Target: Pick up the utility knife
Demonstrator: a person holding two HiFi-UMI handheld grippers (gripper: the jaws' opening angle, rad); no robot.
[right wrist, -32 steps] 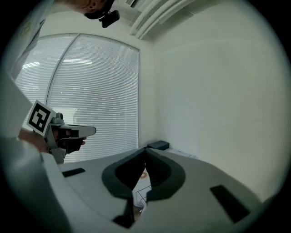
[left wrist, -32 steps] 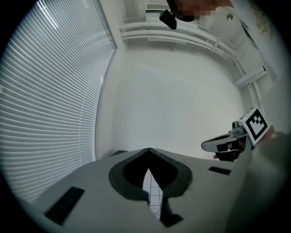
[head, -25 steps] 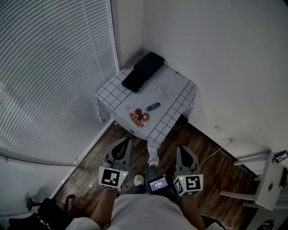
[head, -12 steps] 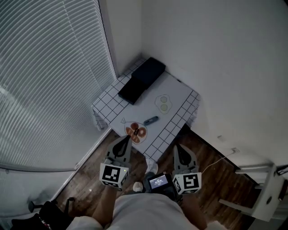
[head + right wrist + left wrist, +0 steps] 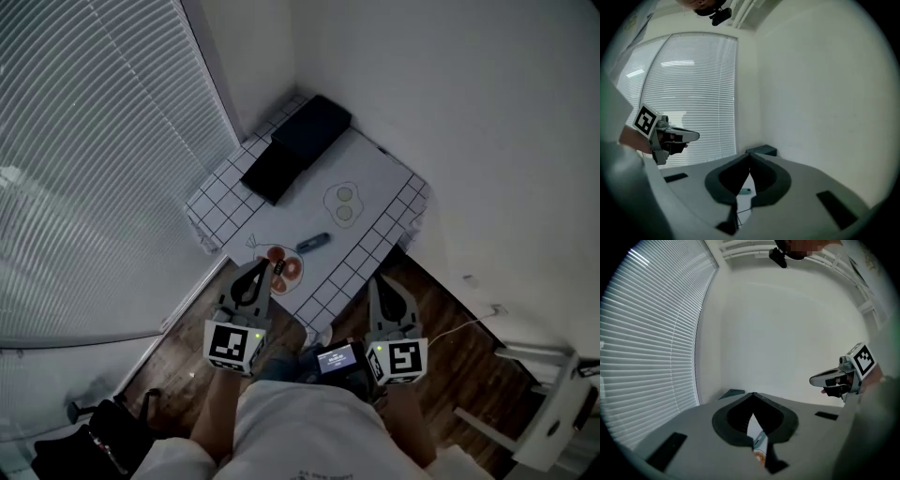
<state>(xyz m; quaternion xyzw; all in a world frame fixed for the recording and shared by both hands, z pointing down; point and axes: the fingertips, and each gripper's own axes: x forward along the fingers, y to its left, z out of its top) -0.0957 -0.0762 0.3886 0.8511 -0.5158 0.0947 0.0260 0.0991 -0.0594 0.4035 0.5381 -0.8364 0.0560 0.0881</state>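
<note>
The utility knife (image 5: 313,243), a small blue-grey bar, lies near the front of a small table under a white grid-pattern cloth (image 5: 375,169). My left gripper (image 5: 256,268) hovers at the table's front edge, just short of the knife, jaws shut and empty. My right gripper (image 5: 380,282) is level with it, off the table's front right side over the floor, jaws also together and empty. In the left gripper view, past the closed tips (image 5: 752,395), a bit of the knife (image 5: 759,440) shows. In the right gripper view the knife (image 5: 746,191) is a teal speck beyond the shut tips (image 5: 750,155).
A long black box (image 5: 298,147) lies at the table's far corner. A round picture with red items (image 5: 284,266) and two green slices (image 5: 344,202) mark the cloth. Window blinds (image 5: 94,141) fill the left, a white wall stands behind, and a white chair (image 5: 553,412) stands at lower right.
Both grippers have advanced toward the table; the left tips now reach its front edge. The table and knife sit closer in the head view. Jaws stayed shut.
</note>
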